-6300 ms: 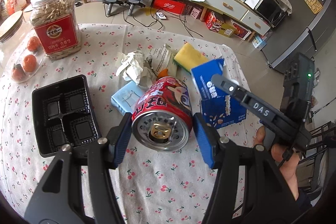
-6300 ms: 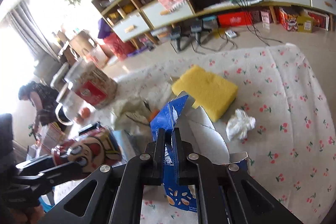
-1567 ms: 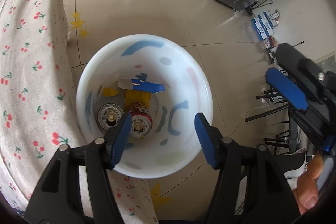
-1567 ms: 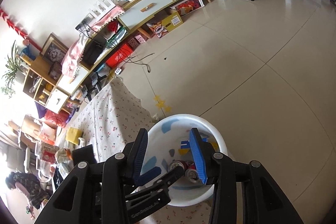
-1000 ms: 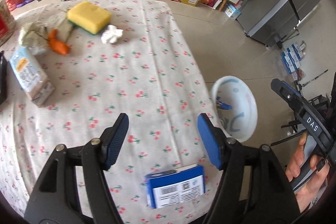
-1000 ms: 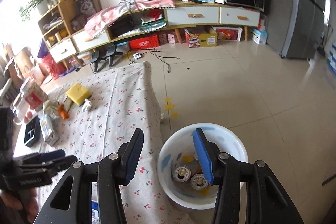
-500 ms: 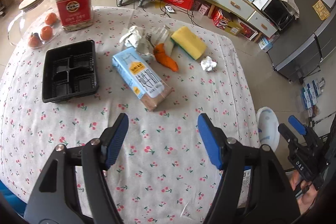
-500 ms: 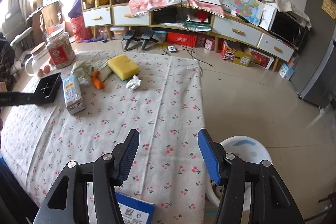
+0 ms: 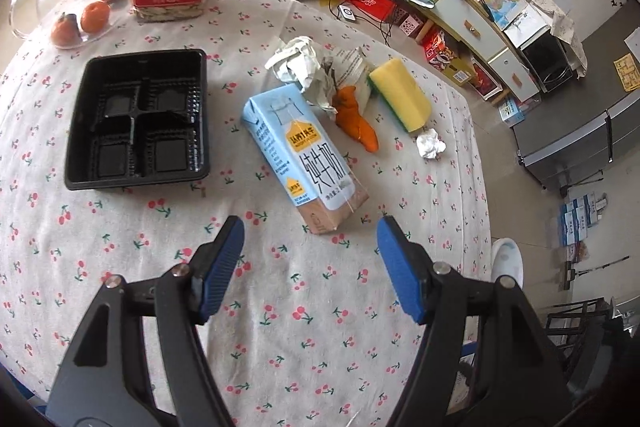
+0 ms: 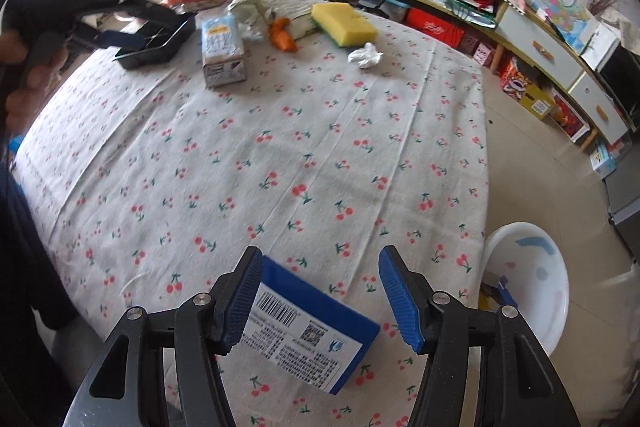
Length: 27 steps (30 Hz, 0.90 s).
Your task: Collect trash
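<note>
**Reaching for the next piece of trash**

Trash lies in two places on the cherry-print tablecloth [image 9: 120, 247]. We hold the left gripper [image 9: 310, 267] with its blue-padded jaws spread wide and empty, hovering just short of the pale blue milk carton [image 9: 302, 155], which lies on its side near the table's middle. Beyond it sit a crumpled white paper wad [image 9: 298, 61], an orange scrap [image 9: 356, 125], a yellow sponge with a green underside [image 9: 400, 99] and a small white tissue ball [image 9: 430, 145]. The right gripper [image 10: 320, 293] is likewise wide open and holds nothing; it hangs over a flat blue box with a white barcode label [image 10: 312, 335] at the near edge of the table.

We judge this to be the approach step: both claws are lined up on a target, neither has closed. Next, the left needs to drop until its pads straddle the carton's narrow sides, and the right must lower around the flat box, which lies askew to the jaws and may call for a wrist turn.

The white plastic bin with coloured patches [image 10: 528, 287] stands on the floor beside the table; its contents are mostly cut off by the rim and the right finger. Whether the black compartment tray [image 9: 140, 119] counts as trash we cannot tell.
</note>
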Each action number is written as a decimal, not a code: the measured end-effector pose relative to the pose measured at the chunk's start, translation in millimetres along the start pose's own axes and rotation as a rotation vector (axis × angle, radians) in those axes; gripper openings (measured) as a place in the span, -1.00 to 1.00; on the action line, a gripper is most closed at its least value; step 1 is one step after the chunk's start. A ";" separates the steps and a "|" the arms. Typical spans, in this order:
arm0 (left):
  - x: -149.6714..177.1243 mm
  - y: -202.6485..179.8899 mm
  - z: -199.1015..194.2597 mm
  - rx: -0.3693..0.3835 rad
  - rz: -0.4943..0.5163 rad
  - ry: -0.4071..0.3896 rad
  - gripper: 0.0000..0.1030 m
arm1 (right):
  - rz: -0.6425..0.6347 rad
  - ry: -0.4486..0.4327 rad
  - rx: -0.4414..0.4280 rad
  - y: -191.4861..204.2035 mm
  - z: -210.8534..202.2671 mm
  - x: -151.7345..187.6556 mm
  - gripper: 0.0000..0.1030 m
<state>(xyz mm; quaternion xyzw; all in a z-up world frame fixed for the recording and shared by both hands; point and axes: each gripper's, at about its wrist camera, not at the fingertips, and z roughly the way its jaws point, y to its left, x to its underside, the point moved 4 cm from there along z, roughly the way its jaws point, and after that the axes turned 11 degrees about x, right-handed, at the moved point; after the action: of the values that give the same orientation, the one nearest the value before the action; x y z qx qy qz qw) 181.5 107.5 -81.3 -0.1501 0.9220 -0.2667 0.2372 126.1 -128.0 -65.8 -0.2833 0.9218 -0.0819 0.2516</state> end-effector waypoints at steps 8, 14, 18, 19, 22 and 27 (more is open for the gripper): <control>-12.5 5.1 37.1 -0.074 -0.022 0.034 0.37 | -0.172 -0.011 -0.078 13.5 -5.7 30.6 0.29; -20.1 5.8 48.6 -0.112 -0.007 0.038 0.45 | -0.222 -0.035 -0.088 12.3 -8.5 38.8 0.33; -21.8 6.6 57.9 -0.142 0.028 0.051 0.47 | -0.331 -0.053 -0.078 28.8 -9.8 45.5 0.34; -22.3 7.2 58.3 -0.139 0.027 0.046 0.49 | -0.356 -0.053 -0.069 32.9 -8.0 46.7 0.34; -22.4 8.7 56.2 -0.137 0.027 0.027 0.49 | -0.412 -0.044 -0.022 42.5 3.4 49.4 0.34; -20.1 2.6 47.4 -0.131 0.067 -0.012 0.07 | -0.450 -0.065 0.045 43.7 14.8 44.7 0.18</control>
<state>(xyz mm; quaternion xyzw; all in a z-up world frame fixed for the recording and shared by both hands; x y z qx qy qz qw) 222.6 97.7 -110.9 -0.1360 0.9405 -0.1970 0.2412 80.8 -117.2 -109.9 -0.4784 0.8247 -0.1473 0.2631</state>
